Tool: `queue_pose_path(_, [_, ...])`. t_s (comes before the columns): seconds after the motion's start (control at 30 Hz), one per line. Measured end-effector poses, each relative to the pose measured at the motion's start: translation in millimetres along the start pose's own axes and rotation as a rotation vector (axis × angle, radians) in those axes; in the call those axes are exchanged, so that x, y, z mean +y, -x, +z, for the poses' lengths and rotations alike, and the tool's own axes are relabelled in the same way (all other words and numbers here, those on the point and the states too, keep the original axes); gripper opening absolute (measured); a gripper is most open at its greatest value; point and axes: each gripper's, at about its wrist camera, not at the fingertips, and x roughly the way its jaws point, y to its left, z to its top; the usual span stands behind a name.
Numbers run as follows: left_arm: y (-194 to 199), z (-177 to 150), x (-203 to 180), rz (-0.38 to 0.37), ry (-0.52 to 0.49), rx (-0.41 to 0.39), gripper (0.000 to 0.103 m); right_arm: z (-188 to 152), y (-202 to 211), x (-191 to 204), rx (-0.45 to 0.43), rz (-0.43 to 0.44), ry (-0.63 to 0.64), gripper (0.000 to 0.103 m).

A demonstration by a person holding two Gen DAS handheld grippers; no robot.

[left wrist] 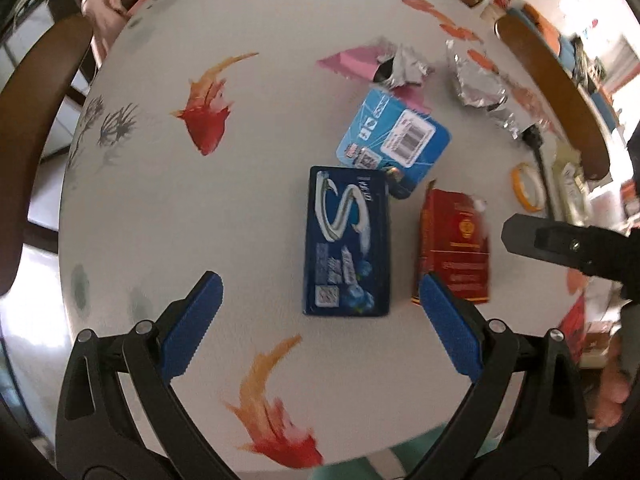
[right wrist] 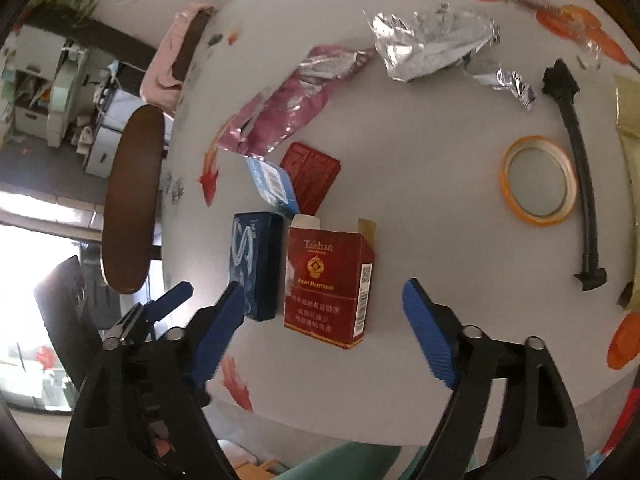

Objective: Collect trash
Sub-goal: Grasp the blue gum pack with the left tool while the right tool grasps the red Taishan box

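On the round fish-print table (left wrist: 200, 208) lies a dark blue gum box (left wrist: 346, 240) (right wrist: 254, 264), with an open red cigarette pack (left wrist: 454, 248) (right wrist: 328, 284) beside it. Behind them are a light blue card packet (left wrist: 394, 136) (right wrist: 272, 184), a pink wrapper (left wrist: 352, 62) (right wrist: 288, 108) and crumpled foil (left wrist: 476, 84) (right wrist: 432, 44). My left gripper (left wrist: 320, 284) hangs open above the blue box, touching nothing. My right gripper (right wrist: 324, 286) is open, its fingers on either side of the red pack and apart from it.
An orange tape ring (right wrist: 538, 180) and a black hose piece (right wrist: 580, 168) lie at the table's right. A flat red card (right wrist: 310, 176) sits behind the red pack. Wooden chair backs (left wrist: 36, 128) (right wrist: 132, 200) ring the table edge. A hand (left wrist: 612, 396) shows at lower right.
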Motion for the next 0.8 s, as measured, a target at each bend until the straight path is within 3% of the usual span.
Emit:
queue_pose_path(0.2, [-22.0,5.1,5.8,-0.019,0.026,0.048,0.096,6.9,-16.9,-3.0,0.034,-0.006,-0.053,0.075])
queue_pose_path(0.5, [-36.0,13.1,-4.3,0.034,-0.032,0.051,0.096,8.6,-39.0,12.1,0.062,-0.110,-0.018,0.074])
queue_pose_path(0.6, [-38.3,13.1,-9.3,0.055,-0.055,0.042,0.096,8.1,-42.9,17.4,0.055,-0.148,0.018,0.061])
queue_pose_path(0.73, [-43.9,12.4,-22.2,0.106,-0.095,0.020,0.096,8.7,-41.1,14.1,0.051,-0.137,0.026,0.057])
queue_pose_path(0.8, [-42.8,12.1,-25.6,0.105,-0.094,0.005,0.092,8.5,-35.8,10.2,0.044,-0.130,0.022,0.056])
